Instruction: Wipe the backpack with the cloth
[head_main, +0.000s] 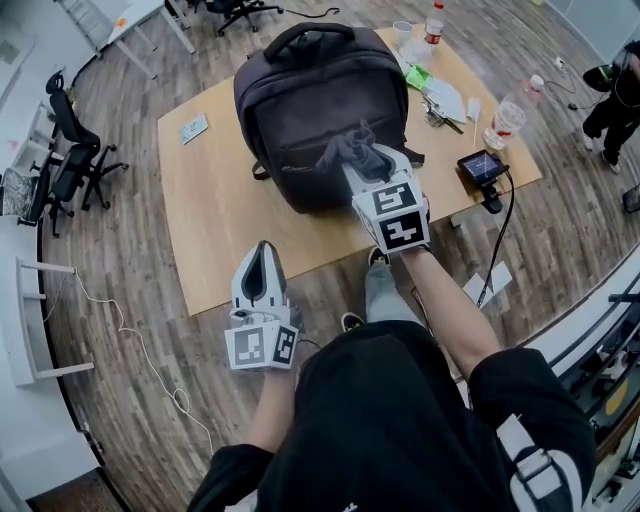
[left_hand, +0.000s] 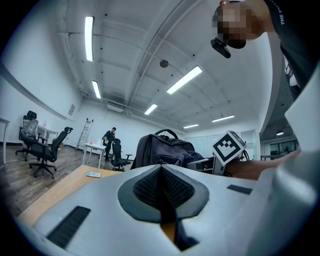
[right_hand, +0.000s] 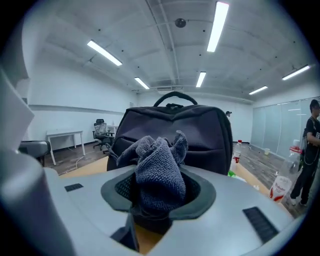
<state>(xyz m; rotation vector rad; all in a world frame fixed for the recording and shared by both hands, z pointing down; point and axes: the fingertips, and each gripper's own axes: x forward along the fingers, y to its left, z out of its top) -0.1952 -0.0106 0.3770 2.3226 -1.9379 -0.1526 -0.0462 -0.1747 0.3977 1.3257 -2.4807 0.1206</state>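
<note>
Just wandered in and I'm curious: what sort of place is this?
Probably an open office or lab: swivel chairs beside a white desk, strip lights on a bare ceiling, and a big wooden table with a backpack on it.

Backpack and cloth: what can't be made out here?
Whether the grey terry cloth touches the dark fabric backpack: head view, right claw covers the contact.
Backpack's base and far side: every view, hidden by its own body.
Print on the small card on the wooden table: head view, too small.
</note>
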